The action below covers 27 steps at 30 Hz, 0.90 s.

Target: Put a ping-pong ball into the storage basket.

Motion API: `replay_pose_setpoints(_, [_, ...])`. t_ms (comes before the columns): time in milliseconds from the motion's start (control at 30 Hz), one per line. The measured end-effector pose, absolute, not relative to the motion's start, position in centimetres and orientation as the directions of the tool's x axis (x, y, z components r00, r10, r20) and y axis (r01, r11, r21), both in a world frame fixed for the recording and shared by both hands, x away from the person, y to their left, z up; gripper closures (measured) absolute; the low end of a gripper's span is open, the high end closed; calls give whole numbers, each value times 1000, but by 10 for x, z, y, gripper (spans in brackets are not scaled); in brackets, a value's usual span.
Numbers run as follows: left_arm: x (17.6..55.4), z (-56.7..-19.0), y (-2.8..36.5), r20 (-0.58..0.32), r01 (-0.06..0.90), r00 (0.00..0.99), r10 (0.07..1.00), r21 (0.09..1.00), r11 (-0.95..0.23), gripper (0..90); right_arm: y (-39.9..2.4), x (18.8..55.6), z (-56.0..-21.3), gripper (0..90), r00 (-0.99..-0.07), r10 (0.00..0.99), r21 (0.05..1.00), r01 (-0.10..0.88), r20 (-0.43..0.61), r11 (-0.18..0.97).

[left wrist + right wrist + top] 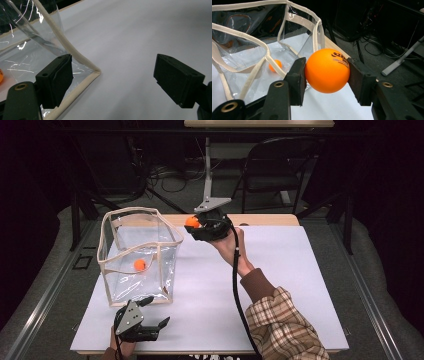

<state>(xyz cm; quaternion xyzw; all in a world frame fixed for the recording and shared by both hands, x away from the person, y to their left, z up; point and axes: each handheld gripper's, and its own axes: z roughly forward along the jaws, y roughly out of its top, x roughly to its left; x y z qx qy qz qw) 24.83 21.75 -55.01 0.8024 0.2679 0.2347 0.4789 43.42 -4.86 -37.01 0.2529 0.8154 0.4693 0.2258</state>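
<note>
Orange ball [327, 70] sits clamped between the jaws of the right tool [196, 223], held above the worktop [280, 270] just beside the clear bag [142, 212]. Left tool [152, 312], jaws wide apart and empty, rests by the bag's near corner.

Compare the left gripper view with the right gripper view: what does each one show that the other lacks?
Left gripper view: the open left gripper, one pad at the bottom corner of the clear bag, nothing between the pads.

Right gripper view: the right gripper shut on an orange ball with black print, the bag's open top with its cream trim, a second orange ball lying inside the bag, and cables on the dark floor beyond.

Both: the clear bag and the white tabletop.
</note>
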Motion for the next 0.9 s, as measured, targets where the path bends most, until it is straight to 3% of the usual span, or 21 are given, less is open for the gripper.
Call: replay_pose_setpoints(900, [249,-550,217,116,204,748,654,897,-392,161,-22,441,-366,512,-793,597,886,188,-118,424])
